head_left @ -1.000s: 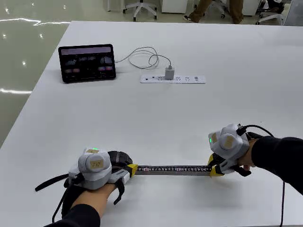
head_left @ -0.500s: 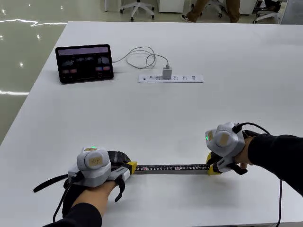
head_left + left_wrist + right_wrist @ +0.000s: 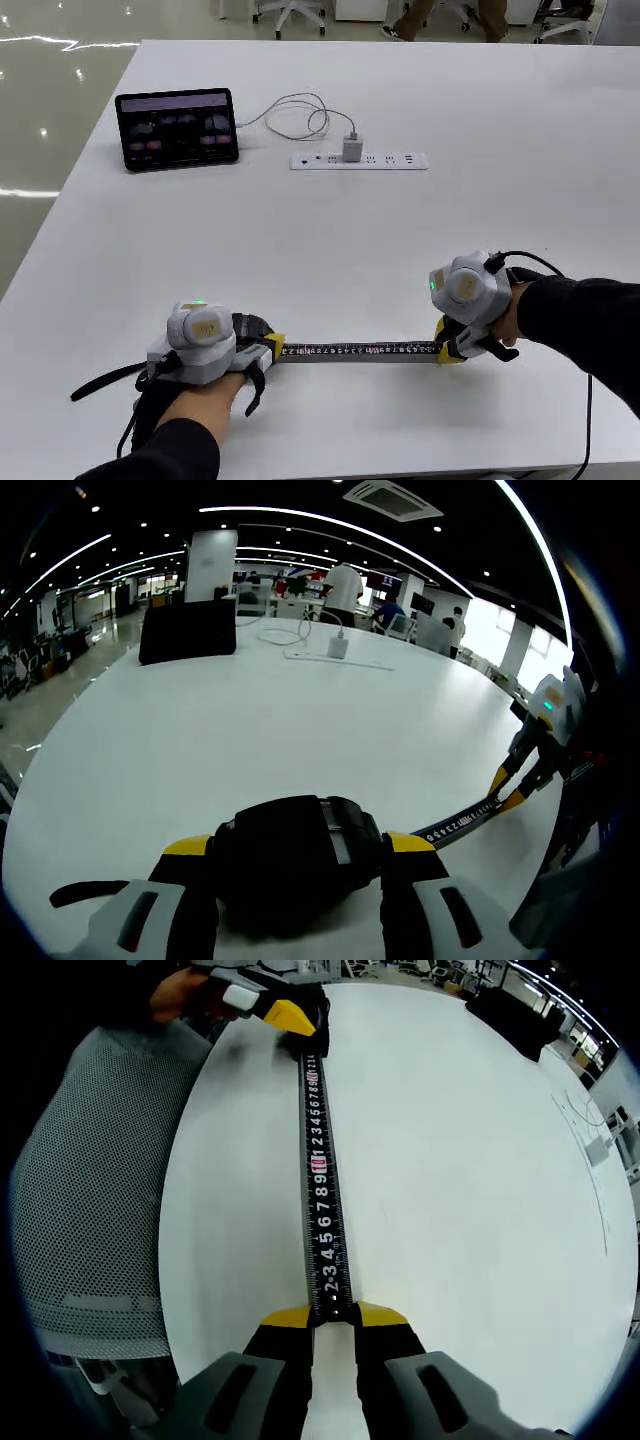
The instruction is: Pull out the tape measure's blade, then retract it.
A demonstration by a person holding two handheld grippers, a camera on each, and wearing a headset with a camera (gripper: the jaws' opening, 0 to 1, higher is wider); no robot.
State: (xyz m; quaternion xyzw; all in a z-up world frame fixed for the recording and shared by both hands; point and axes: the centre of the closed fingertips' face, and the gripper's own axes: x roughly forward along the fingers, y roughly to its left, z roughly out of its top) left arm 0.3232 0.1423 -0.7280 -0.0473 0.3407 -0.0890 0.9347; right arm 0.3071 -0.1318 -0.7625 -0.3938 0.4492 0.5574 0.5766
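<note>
Fingers (image 3: 188, 846) of my left gripper (image 3: 298, 844) clamp the tape measure (image 3: 290, 880); those of my right gripper (image 3: 332, 1315) pinch the blade (image 3: 318, 1190) by its tip, stretched along the tabletop (image 3: 460, 1160) between them.

Tablet (image 3: 176, 128) left of power strip (image 3: 359, 160), behind blade (image 3: 360, 350).

two grippers (image 3: 264, 343) (image 3: 443, 351), one tape measure (image 3: 350, 350), one tablet (image 3: 177, 128), one power strip (image 3: 385, 161), one charger (image 3: 352, 150), one table (image 3: 400, 240).
</note>
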